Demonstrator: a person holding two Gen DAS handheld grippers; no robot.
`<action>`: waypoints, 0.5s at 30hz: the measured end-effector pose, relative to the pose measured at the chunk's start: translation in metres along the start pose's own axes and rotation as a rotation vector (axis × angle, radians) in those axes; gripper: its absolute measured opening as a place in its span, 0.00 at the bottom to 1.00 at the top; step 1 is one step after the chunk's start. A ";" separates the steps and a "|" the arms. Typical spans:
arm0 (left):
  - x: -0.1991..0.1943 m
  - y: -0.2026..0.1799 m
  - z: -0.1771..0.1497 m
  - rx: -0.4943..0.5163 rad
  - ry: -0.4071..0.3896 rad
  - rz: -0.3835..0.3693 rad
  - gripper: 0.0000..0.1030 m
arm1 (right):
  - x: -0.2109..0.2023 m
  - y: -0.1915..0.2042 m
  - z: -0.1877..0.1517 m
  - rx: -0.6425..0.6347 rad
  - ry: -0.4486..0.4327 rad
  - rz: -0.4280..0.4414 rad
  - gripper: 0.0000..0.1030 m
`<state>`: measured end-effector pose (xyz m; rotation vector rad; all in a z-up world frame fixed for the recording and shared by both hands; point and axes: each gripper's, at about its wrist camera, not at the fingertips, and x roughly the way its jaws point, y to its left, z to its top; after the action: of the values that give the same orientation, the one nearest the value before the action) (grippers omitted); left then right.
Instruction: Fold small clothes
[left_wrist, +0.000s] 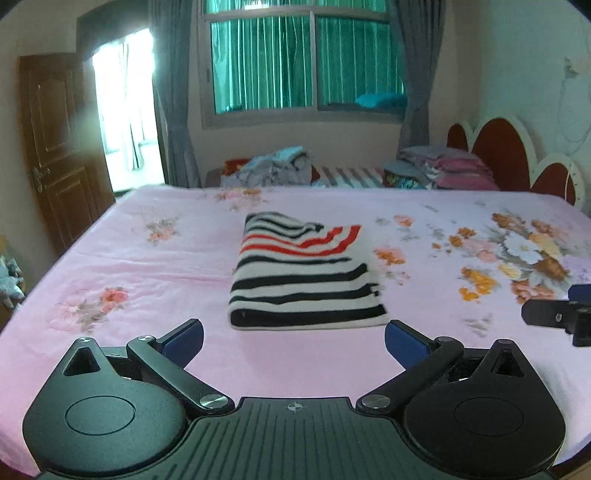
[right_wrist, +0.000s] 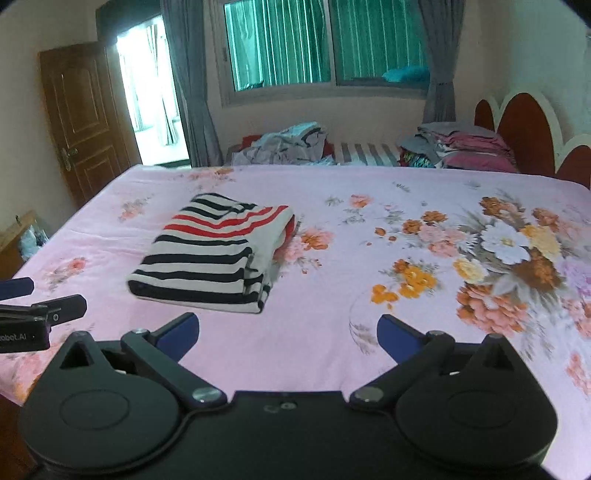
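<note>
A folded garment with black, white and red stripes (left_wrist: 303, 273) lies on the pink floral bedsheet (left_wrist: 147, 266), just ahead of my left gripper (left_wrist: 293, 341). The left gripper is open and empty, its blue pads wide apart near the bed's front edge. In the right wrist view the garment (right_wrist: 218, 254) lies ahead and to the left of my right gripper (right_wrist: 288, 336), which is also open and empty. Each gripper shows at the edge of the other's view: the right one (left_wrist: 561, 317), the left one (right_wrist: 33, 314).
Past the far edge of the bed lie a loose heap of clothes (left_wrist: 273, 166) and a stack of folded clothes (left_wrist: 443, 166). A red and white headboard (left_wrist: 517, 151) stands at the right. A brown door (left_wrist: 59, 147) stands at the left.
</note>
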<state>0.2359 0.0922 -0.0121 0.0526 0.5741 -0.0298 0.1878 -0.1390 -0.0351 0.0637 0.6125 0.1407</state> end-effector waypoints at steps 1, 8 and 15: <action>-0.015 -0.004 -0.001 0.007 -0.019 0.007 1.00 | -0.011 0.000 -0.003 0.005 -0.007 0.002 1.00; -0.083 -0.015 -0.011 -0.017 -0.087 -0.017 1.00 | -0.073 0.001 -0.022 0.005 -0.058 -0.014 1.00; -0.116 -0.019 -0.028 -0.024 -0.102 -0.004 1.00 | -0.107 0.003 -0.034 0.003 -0.078 -0.016 1.00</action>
<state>0.1227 0.0763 0.0267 0.0260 0.4725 -0.0296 0.0809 -0.1512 -0.0014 0.0667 0.5355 0.1208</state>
